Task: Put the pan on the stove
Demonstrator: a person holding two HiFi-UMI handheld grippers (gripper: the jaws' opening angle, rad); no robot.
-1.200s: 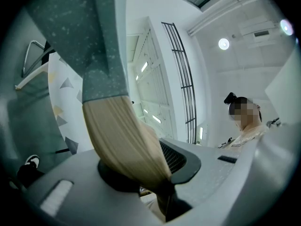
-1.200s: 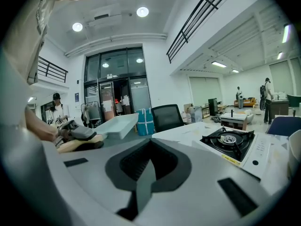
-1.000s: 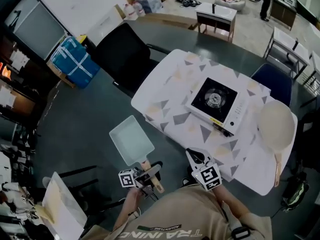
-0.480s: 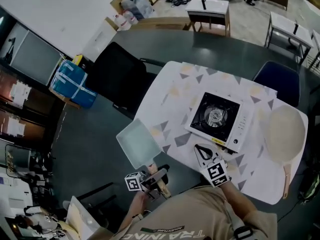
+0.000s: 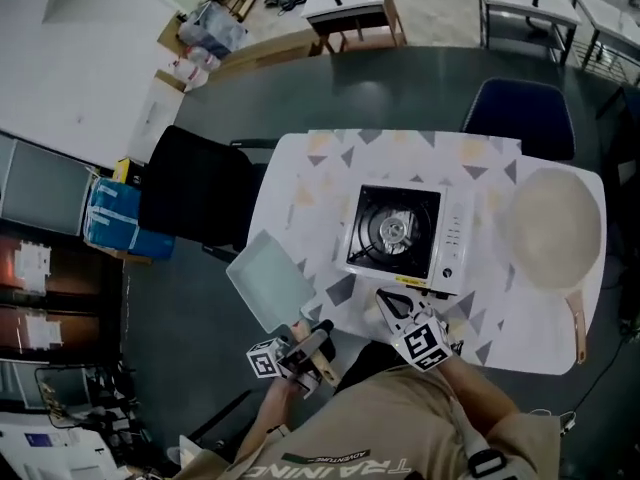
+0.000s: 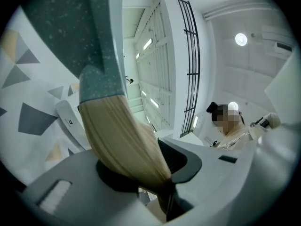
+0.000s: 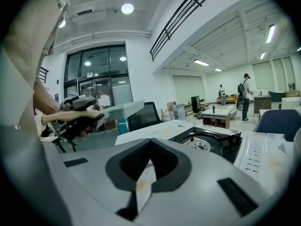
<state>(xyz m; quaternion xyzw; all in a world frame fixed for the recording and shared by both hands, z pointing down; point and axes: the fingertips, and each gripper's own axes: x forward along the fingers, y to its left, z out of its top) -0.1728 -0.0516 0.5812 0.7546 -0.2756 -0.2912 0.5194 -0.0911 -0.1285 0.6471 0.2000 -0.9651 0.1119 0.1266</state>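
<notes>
In the left tongs [image 5: 312,345], clamped by its wooden handle [image 6: 120,140]: the pan [image 5: 272,280].
Held out ahead, at the bench [image 5: 540,318] edge; right tongs [image 5: 390,301] pinched together, empty, just short of the stove [image 5: 395,233].

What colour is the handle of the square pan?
Pale wood tan. The handle shows best in the left gripper view.

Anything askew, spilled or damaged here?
Nothing stands out. The stove sits flat on the table, its burner bare; the left gripper holds the rectangular pan by its wooden handle, and the round pan lies intact nearby.
</notes>
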